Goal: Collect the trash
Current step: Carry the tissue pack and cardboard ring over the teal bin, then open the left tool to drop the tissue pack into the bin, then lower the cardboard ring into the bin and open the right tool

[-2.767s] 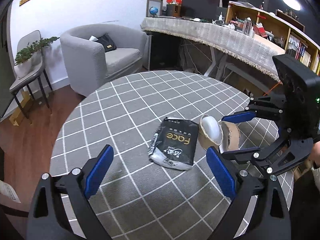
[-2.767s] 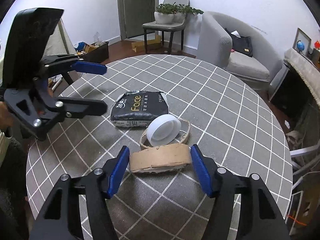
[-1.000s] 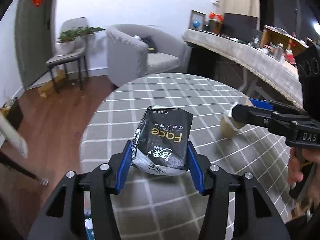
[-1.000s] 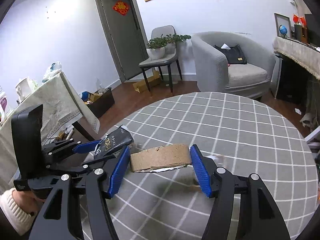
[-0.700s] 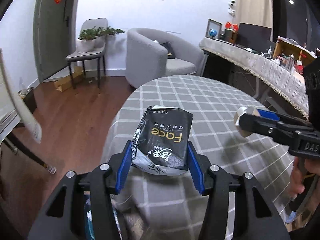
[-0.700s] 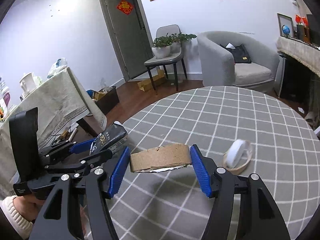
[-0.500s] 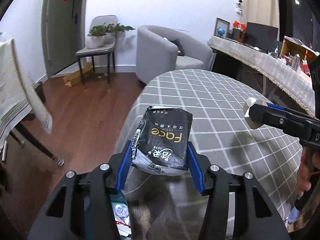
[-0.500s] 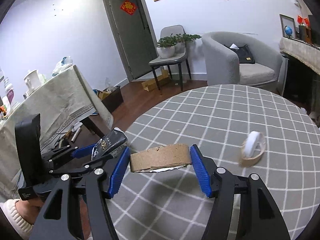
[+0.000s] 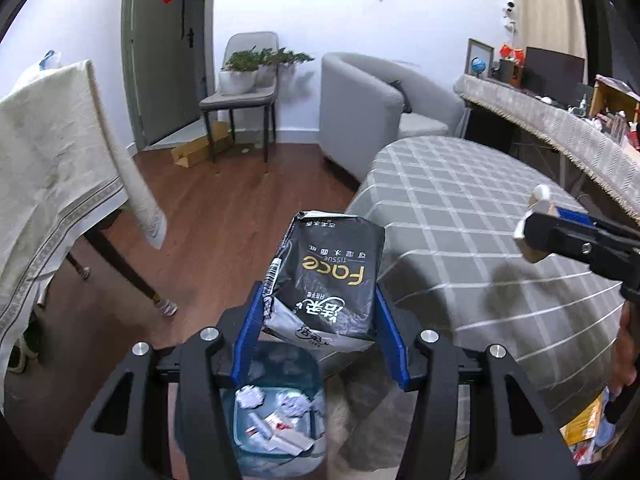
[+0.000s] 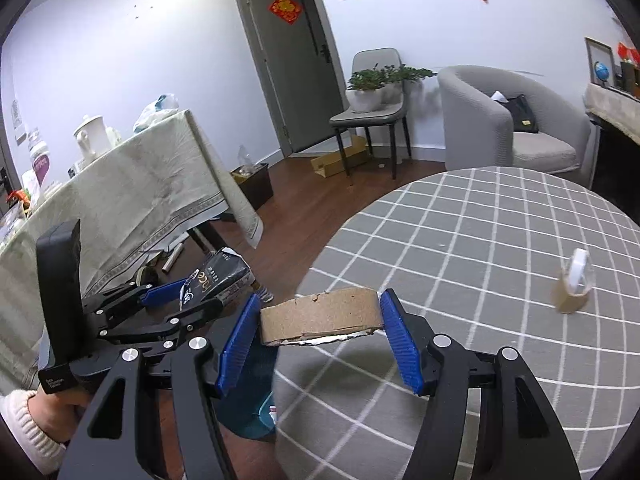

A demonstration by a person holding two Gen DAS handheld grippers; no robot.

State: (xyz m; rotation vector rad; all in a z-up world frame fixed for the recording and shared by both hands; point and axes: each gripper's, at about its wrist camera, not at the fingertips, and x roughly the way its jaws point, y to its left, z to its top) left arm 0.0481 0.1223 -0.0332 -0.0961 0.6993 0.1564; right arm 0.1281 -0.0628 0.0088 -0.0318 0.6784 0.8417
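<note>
My left gripper (image 9: 320, 332) is shut on a black tissue pack (image 9: 328, 276), held in the air past the edge of the round checked table (image 9: 460, 208). Directly below it stands a blue bin (image 9: 276, 416) with crumpled paper inside. My right gripper (image 10: 318, 334) is shut on a brown cardboard tape core (image 10: 320, 314), hovering over the table's left edge (image 10: 312, 280). In the right wrist view the left gripper (image 10: 176, 300) with the tissue pack (image 10: 218, 276) hangs to the left, and the blue bin (image 10: 256, 420) shows below. A white tape roll in a brown ring (image 10: 574, 284) stays on the table.
A table draped in a cream cloth (image 10: 120, 200) stands to the left with jars on it. Behind are a grey chair with plants (image 10: 372, 108), a grey armchair (image 10: 512, 120) and a closed door (image 10: 296, 64). A long covered counter (image 9: 560, 120) runs along the right.
Both grippers have carried their loads leftward off the table toward the bin, which has come into view below the left gripper. The white tape roll stayed behind on the table.
</note>
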